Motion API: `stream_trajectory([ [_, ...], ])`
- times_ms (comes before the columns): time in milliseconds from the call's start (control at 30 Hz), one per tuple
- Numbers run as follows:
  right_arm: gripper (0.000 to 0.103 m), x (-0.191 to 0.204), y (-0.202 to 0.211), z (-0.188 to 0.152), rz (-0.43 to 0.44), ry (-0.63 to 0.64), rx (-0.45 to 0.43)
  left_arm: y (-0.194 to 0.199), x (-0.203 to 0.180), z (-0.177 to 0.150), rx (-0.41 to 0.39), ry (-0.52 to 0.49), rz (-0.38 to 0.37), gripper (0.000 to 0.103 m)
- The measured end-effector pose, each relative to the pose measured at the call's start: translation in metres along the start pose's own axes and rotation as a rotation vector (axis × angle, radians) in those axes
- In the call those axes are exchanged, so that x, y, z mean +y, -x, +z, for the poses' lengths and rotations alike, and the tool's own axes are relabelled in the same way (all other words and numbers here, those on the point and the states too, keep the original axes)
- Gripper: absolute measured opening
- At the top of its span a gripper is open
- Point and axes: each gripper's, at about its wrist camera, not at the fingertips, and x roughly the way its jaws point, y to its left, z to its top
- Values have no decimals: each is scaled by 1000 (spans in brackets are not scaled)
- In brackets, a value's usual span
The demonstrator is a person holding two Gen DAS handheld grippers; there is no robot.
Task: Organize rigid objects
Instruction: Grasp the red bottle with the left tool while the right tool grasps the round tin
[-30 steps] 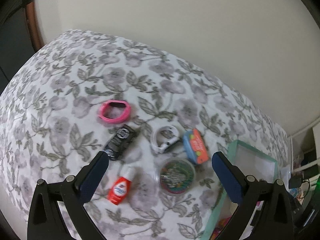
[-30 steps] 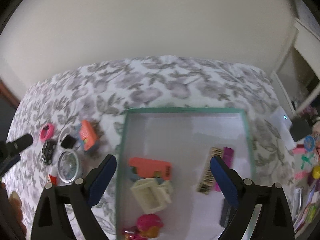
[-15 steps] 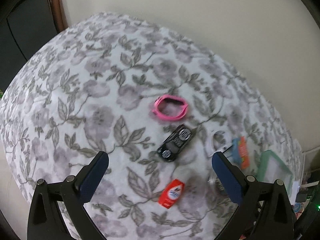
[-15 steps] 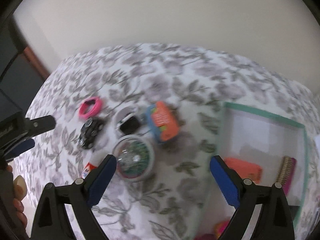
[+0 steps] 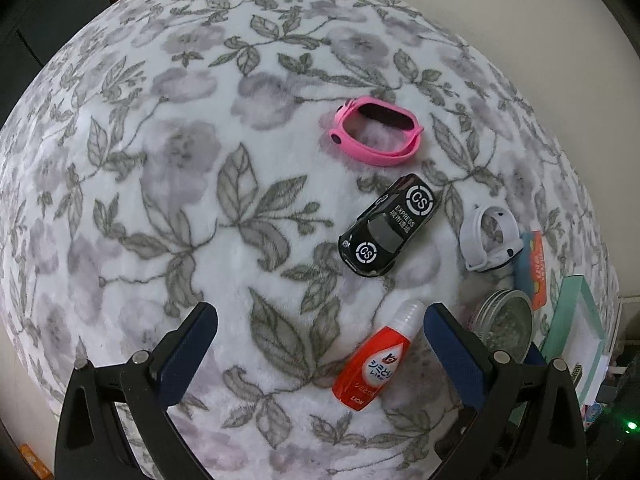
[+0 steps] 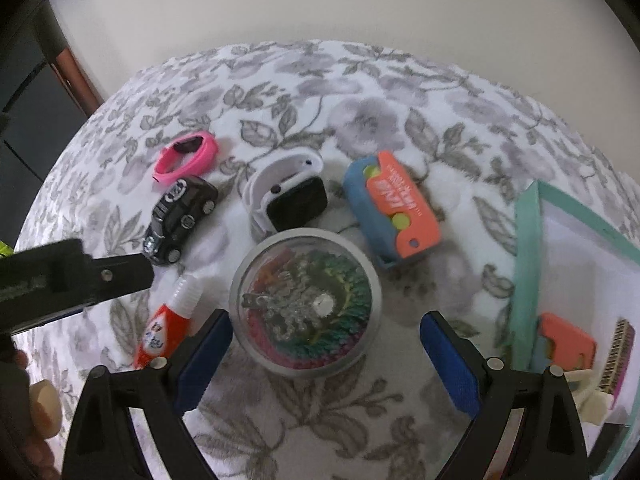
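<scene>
— Fleecy floral blanket carries it all. What does my left tool see?
— Wide open, empty, above the red plastic bottle; beyond lie the glossy black toy car and the pink rubber band.
— And my right tool?
— Gaping too, holding nothing, straddling the round clear tub of coloured clips. Only that view shows the white watch's dark face, the blue-and-orange case open, and items inside the green-rimmed box at the blanket's right edge.
— Obstructions?
— My left tool's black arm crosses just beside the car.
</scene>
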Motion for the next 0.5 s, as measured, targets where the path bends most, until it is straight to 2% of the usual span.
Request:
stream_trajectory([
  [333, 92, 2, -11, 0, -21, -11, -41, -4, 13, -6, 28, 27, -13, 103],
  [500, 76, 7, -8, 1, -29, 20, -66, -12, 6, -6, 37, 20, -16, 103],
])
